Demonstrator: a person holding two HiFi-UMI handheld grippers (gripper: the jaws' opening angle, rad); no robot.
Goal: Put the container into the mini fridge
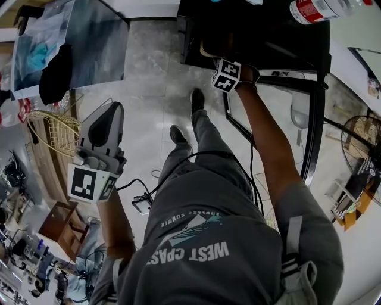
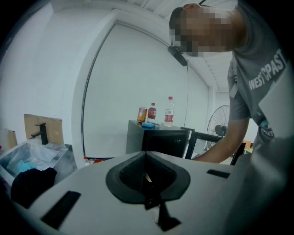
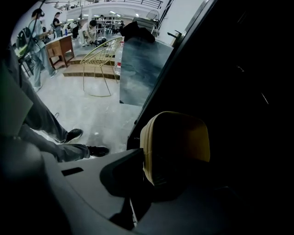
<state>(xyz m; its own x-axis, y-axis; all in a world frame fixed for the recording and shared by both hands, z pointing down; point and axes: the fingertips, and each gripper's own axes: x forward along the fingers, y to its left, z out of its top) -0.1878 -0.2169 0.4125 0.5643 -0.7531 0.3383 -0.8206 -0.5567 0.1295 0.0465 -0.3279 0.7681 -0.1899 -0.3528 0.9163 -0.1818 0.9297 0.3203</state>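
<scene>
A yellow container point(image 3: 174, 137) stands upright in the dark inside of the black mini fridge point(image 1: 262, 36). My right gripper point(image 3: 167, 183) reaches in with the container between its jaws. The left jaw lies against the container's edge, and the right jaw is lost in the dark, so whether the pads press on it is unclear. In the head view only that gripper's marker cube point(image 1: 227, 75) shows at the fridge opening, beside the open door point(image 1: 314, 119). My left gripper point(image 1: 112, 113) is held up at the left, away from the fridge, jaws shut and empty point(image 2: 146, 183).
Bottles point(image 2: 169, 111) stand on top of the fridge; one of them is a red-labelled bottle point(image 1: 321, 9). A wire chair point(image 1: 50, 128) and a grey cabinet point(image 1: 89, 41) are at the left, and a fan point(image 1: 363, 134) at the right. A cable point(image 1: 143, 196) lies on the floor by the person's feet.
</scene>
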